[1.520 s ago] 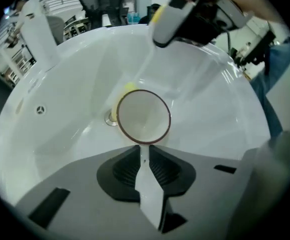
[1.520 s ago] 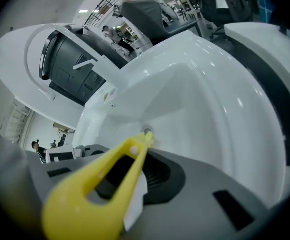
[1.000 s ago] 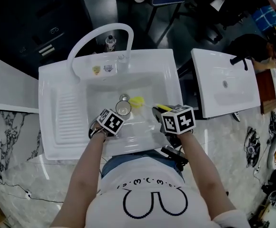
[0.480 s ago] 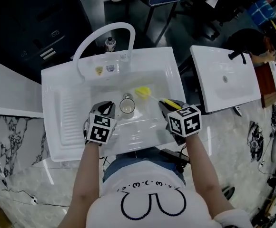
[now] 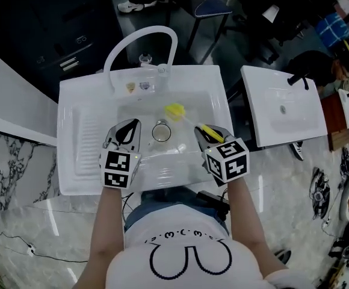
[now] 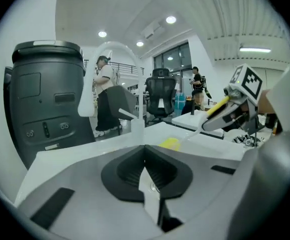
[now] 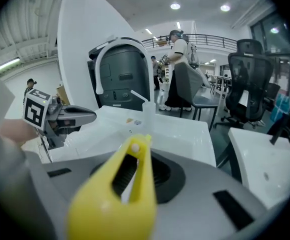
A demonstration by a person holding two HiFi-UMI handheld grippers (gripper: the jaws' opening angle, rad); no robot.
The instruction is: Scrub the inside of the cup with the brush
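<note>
The cup (image 5: pixel 161 132) stands mid-basin in the sink (image 5: pixel 72 101), which is set into the desk (image 5: pixel 18 167). The left gripper (image 5: pixel 128 130) lies just left of the cup and the right gripper (image 5: pixel 203 135) to its right. The brush (image 5: pixel 176 111) slants from the right gripper's fingers toward the desk's far edge, its head behind the cup.

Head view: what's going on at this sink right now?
A person holds a gripper in each hand over the white sink. The right gripper is shut on the handle of the yellow brush. The brush's head is outside the cup, just beyond it. The cup stands upright in the basin with nothing holding it. The left gripper is shut and empty beside the cup. No scrubbing at this moment.
</note>
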